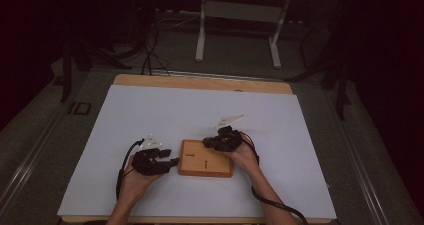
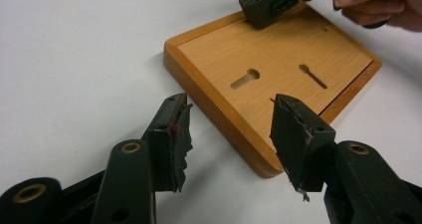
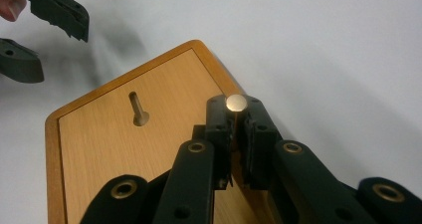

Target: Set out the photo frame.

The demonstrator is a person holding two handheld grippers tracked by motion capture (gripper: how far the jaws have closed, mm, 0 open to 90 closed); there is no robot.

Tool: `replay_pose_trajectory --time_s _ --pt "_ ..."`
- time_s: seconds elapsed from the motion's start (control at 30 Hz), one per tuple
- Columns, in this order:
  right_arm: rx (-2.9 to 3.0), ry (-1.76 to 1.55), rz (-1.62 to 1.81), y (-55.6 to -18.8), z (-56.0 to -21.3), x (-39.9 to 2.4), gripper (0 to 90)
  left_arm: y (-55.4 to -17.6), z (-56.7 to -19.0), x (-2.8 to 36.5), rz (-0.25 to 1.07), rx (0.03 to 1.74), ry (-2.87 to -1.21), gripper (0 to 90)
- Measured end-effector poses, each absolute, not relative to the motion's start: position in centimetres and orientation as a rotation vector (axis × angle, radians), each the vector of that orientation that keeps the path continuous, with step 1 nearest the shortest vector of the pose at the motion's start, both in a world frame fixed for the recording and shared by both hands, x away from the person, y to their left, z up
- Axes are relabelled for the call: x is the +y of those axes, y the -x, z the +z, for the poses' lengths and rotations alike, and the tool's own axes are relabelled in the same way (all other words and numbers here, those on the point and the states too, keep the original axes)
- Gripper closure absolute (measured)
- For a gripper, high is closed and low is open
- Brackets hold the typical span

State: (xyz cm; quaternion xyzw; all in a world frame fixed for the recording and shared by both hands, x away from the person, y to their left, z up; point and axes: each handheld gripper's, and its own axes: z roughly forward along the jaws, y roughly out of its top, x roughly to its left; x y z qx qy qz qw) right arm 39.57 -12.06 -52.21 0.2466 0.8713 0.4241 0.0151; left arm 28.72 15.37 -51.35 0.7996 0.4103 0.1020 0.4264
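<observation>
A wooden board [image 1: 205, 159] with two keyhole slots [image 2: 245, 78] lies flat on the white sheet. My right gripper [image 3: 237, 109] hovers over the board's far right corner, shut on a small metal pin [image 3: 236, 102] whose round flat head stands up between the pads. The left gripper [image 2: 230, 104] is open at the board's left edge; a stretch of that edge sits between the jaws, and the pads are clear of it. In the high view the left gripper [image 1: 172, 161] and right gripper [image 1: 207, 142] flank the board. One slot [image 3: 138, 109] lies ahead of the pin.
The white sheet [image 1: 150, 115] covers most of the wooden table [image 1: 200, 81]. Beyond the far edge stand the legs of a white frame [image 1: 201, 35] and cables on a dark floor. A cable trails from each gripper toward the near edge.
</observation>
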Motion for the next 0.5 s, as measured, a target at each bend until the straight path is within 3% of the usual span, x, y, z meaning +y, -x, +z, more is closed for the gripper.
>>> replay_pose_trajectory --time_s 0.5 --pt "2.757 -0.779 1.319 -40.10 -52.11 -12.10 83.6 -28.01 -51.47 15.27 0.236 0.899 -2.059 48.5"
